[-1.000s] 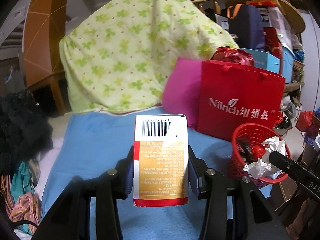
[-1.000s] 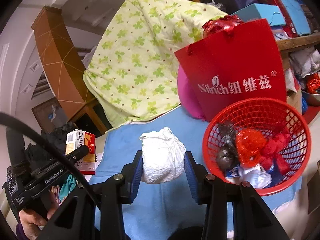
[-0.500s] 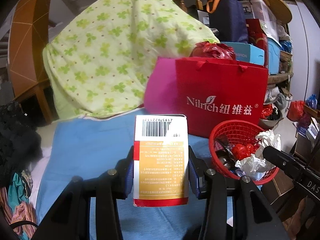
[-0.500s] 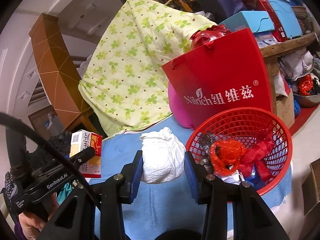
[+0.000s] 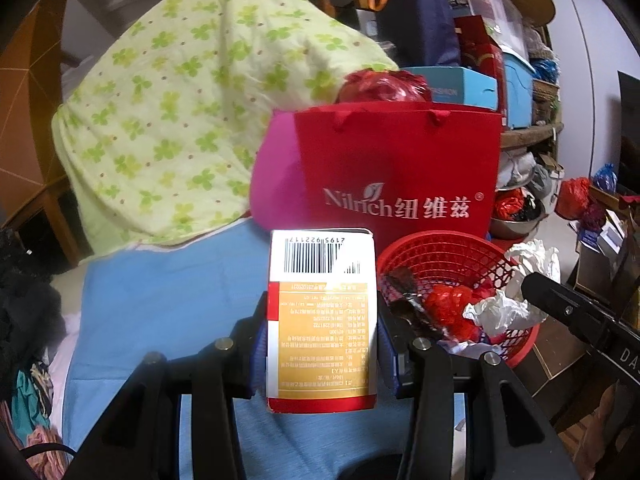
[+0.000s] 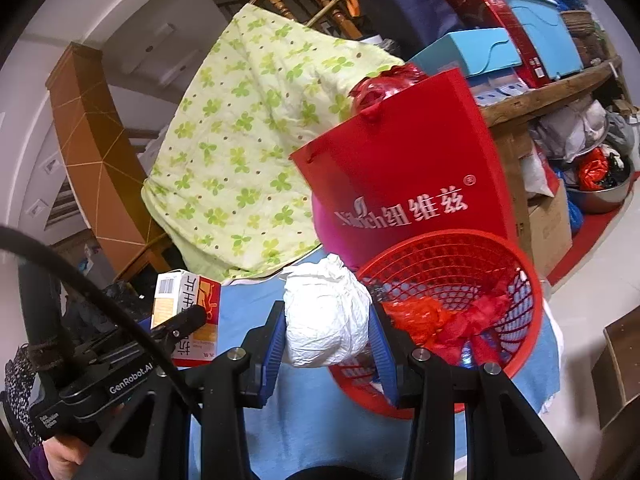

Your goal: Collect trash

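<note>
The left claw (image 5: 322,344) is clamped on a carton (image 5: 322,316) beside the red basket (image 5: 440,246); the right claw (image 6: 326,350) pinches a crumpled white wad (image 6: 326,316) at its rim; released early, either could land on the blue cloth (image 5: 168,300).

red plastic mesh basket (image 5: 448,248): at right edge of blue cloth-covered surface (image 5: 168,300) | red paper gift bag (image 5: 400,168): behind basket | green clover-print quilt (image 5: 180,120): far edge, left of bag | crumpled red wrappers (image 6: 424,316): in basket
</note>
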The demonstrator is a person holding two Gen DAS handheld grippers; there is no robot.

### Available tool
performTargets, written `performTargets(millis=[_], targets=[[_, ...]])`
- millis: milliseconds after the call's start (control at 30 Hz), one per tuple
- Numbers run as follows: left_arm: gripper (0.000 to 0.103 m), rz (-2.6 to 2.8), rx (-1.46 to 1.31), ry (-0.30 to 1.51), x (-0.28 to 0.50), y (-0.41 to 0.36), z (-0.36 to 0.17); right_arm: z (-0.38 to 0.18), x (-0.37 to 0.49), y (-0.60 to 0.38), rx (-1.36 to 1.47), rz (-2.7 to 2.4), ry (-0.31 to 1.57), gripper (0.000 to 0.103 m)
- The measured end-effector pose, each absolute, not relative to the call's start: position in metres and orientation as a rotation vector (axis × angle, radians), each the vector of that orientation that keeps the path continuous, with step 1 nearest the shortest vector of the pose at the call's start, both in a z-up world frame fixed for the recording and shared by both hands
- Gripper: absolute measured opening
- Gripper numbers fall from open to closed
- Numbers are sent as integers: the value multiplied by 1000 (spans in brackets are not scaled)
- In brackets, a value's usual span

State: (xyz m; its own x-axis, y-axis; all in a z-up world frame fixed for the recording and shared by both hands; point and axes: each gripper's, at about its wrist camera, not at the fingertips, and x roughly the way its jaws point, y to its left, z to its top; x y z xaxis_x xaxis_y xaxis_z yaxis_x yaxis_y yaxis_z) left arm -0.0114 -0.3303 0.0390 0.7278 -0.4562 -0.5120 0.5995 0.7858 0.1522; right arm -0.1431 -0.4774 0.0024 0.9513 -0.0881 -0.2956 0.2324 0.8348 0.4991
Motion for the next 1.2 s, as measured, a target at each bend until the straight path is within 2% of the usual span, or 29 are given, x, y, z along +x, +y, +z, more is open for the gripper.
performTargets(millis=[467, 500, 533, 567, 600, 733, 1000, 1100, 1200], targets=[[50, -893, 297, 566, 19, -413, 8, -36, -122, -567, 671, -343, 328, 44], [51, -889, 302, 575, 22, -418, 5, -40, -119, -573, 683, -350, 341, 47], [58, -889, 304, 585, 25, -421, 2, -45, -115, -579, 705, -352, 357, 49], [67, -892, 299, 596, 27, -422, 1, -49, -112, -584, 738, -340, 361, 59], [68, -890, 287, 605, 28, -420, 0, -51, -111, -586, 760, -330, 358, 65], [75, -834, 265, 620, 27, -395, 5, -51, -116, -580, 747, -322, 355, 66], [80, -632, 277, 553, 8, -315, 31, -4, -141, -494, 440, -346, 363, 66], [91, -578, 286, 514, -5, -289, 47, 13, -148, -459, 336, -390, 384, 69], [92, -537, 298, 459, -21, -265, 61, 29, -160, -429, 287, -398, 375, 72]])
